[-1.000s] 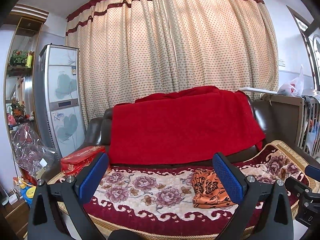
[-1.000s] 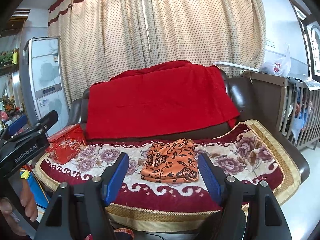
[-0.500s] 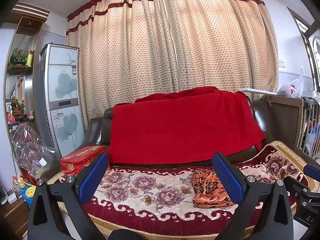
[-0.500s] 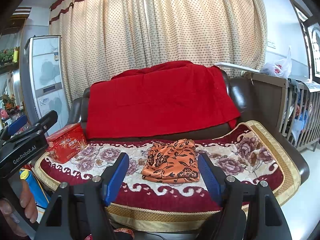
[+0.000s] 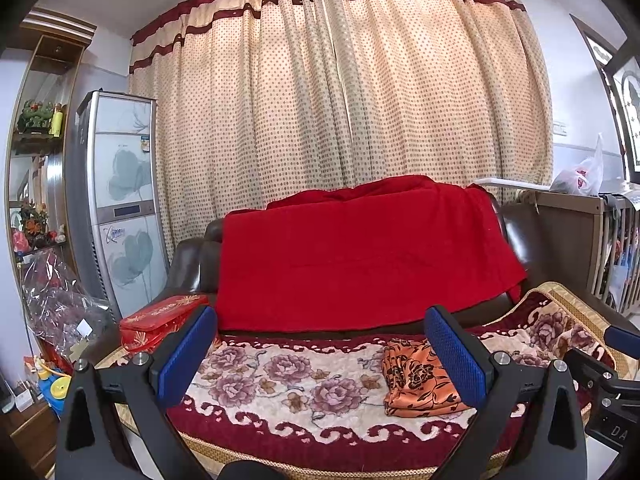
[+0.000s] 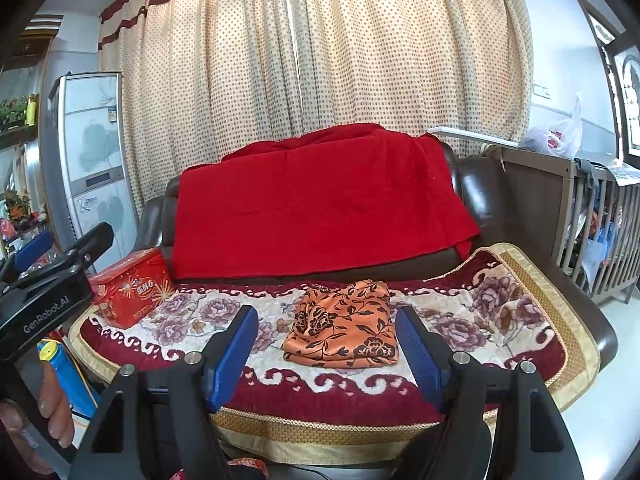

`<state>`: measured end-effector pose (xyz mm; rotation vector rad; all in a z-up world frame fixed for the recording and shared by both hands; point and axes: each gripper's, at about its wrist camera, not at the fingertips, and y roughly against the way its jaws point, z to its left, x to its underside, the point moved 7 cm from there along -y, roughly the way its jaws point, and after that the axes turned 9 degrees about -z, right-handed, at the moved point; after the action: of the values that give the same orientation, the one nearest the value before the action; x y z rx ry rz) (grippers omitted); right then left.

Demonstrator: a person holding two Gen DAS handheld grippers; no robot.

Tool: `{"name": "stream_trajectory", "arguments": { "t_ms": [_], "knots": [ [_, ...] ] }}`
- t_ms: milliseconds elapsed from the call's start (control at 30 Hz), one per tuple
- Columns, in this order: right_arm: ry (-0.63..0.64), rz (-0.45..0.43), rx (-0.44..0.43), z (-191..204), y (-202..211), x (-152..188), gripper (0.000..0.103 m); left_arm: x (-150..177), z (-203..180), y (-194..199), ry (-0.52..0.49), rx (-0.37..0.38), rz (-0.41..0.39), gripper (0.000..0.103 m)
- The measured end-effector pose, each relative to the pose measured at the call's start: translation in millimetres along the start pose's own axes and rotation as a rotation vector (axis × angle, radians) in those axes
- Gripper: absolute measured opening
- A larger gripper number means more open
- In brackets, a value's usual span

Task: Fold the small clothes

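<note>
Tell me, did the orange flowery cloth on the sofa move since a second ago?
No. The folded orange cloth lies at the same spot on the floral sofa blanket, just as far from the red tin box.

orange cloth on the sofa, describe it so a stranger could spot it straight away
Find the dark sofa with a red blanket over its back. On its flowery seat cover lies a folded orange cloth with black flowers, the only orange thing there, apart from the red box.
</note>
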<state>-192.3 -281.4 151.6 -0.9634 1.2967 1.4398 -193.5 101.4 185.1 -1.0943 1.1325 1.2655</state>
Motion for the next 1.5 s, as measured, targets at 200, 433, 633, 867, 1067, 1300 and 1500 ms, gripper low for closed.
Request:
{"name": "stream_trajectory", "arguments": {
  "t_ms": [200, 433, 633, 867, 1067, 1300, 1500],
  "knots": [
    [0.001, 0.000, -0.002, -0.7, -0.2, -1.3, 0.075, -0.4, -0.7, 0.6, -0.003, 0.004, -0.001, 0.103],
    [0.001, -0.002, 0.000, -1.7, -0.4, -4.0, 0.075, -0.7, 0.9, 0.4, 0.000, 0.004, -0.002, 0.103],
    [0.003, 0.000, 0.000, 0.4, -0.7, -5.0, 0.075, -0.5, 1.5, 0.2, -0.001, 0.006, -0.001, 0.103],
    [0.010, 0.002, 0.006, 3.4, -3.1, -5.3, 0.075, 0.7, 3.2, -0.2, 0.002, 0.009, -0.002, 0.103],
    [0.010, 0.007, 0.021, 3.3, -2.6, -4.2, 0.075, 1.8, 5.3, 1.4, 0.002, 0.012, 0.001, 0.103],
    [0.010, 0.004, 0.031, 3.5, -3.0, -3.9, 0.075, 4.6, 7.0, -0.8, 0.005, 0.014, 0.003, 0.103],
    [0.009, 0.030, 0.043, 1.1, -14.6, 2.8, 0.075, 17.4, 6.6, -15.3, 0.014, 0.017, 0.043, 0.103]
  ]
}}
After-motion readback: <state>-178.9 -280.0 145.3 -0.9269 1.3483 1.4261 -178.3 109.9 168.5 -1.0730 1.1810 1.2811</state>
